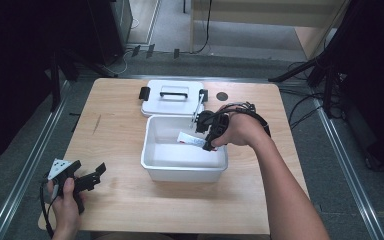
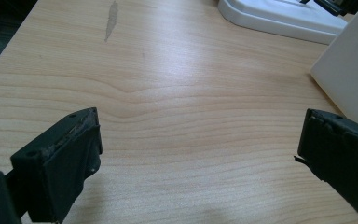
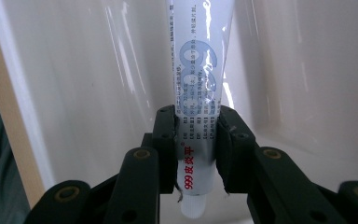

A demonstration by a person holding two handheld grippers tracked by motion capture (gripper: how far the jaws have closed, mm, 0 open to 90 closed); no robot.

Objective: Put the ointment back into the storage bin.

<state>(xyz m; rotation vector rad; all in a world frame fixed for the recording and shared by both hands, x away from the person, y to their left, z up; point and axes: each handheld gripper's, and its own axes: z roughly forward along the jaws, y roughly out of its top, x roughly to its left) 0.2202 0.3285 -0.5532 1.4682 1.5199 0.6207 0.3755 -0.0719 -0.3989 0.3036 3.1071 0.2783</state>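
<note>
Reaching down into the open white plastic box point(image 1: 152, 165), the right gripper point(image 1: 206, 134) pinches a white printed ointment tube point(image 3: 199, 74); the left gripper point(image 1: 87, 178) rests spread on the wooden desk point(image 1: 115, 130).

Tube point(image 1: 191, 140) inside white bin point(image 1: 184, 170)

The tube point(image 1: 191, 140) lies inside the bin point(image 1: 184, 172), lid point(image 1: 172, 98) behind.

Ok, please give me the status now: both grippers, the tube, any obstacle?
Right hand-held gripper shut on tube, inside white box. Left hand-held gripper open, over bare table. Lid behind box; nothing blocking.
</note>
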